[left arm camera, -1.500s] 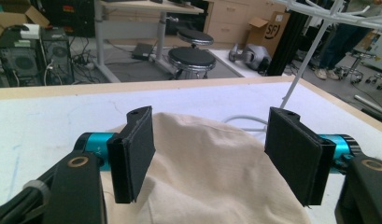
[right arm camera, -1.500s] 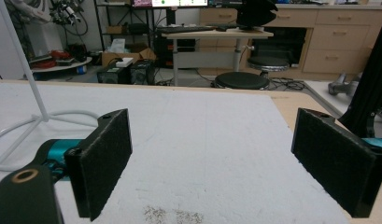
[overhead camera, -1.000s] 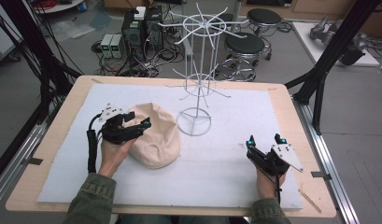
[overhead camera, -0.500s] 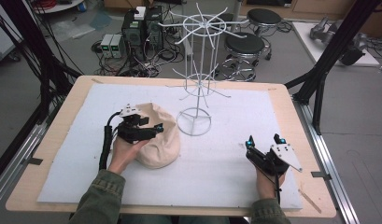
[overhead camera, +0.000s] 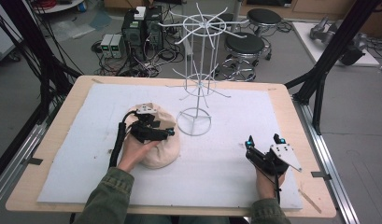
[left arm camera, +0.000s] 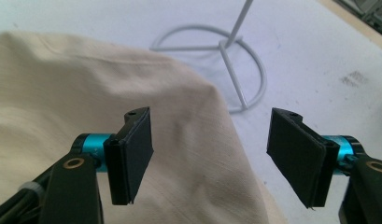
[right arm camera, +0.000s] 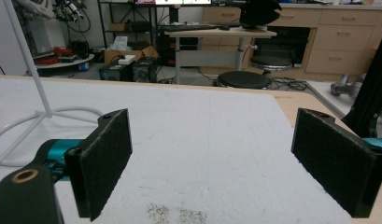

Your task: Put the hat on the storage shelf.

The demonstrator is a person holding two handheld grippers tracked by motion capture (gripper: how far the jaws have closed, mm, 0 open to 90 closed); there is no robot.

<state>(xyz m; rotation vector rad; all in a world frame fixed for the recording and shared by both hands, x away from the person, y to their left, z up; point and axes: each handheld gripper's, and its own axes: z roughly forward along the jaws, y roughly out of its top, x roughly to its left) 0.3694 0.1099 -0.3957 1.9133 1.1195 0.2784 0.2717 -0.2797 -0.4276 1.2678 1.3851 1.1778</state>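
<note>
The left gripper hangs over the top of a cream cloth hat that lies in a soft mound on the white mat, left of centre on the tabletop. Its jaws stand wide apart with nothing between them; in the left gripper view the left gripper straddles the right-hand edge of the hat, which suggests it is placed to close on a fold there. The white wire rack stands just to the right of the hat and a little farther back, its ring base close beyond the cloth, so the hat probably lies here as the thing to be lifted onto one of its prongs. The right gripper sits near the front right of the mat, well apart from both; its jaws are also fully open and empty, and in the right gripper view the right gripper faces bare mat, seemingly parked out of the way until needed.
</note>
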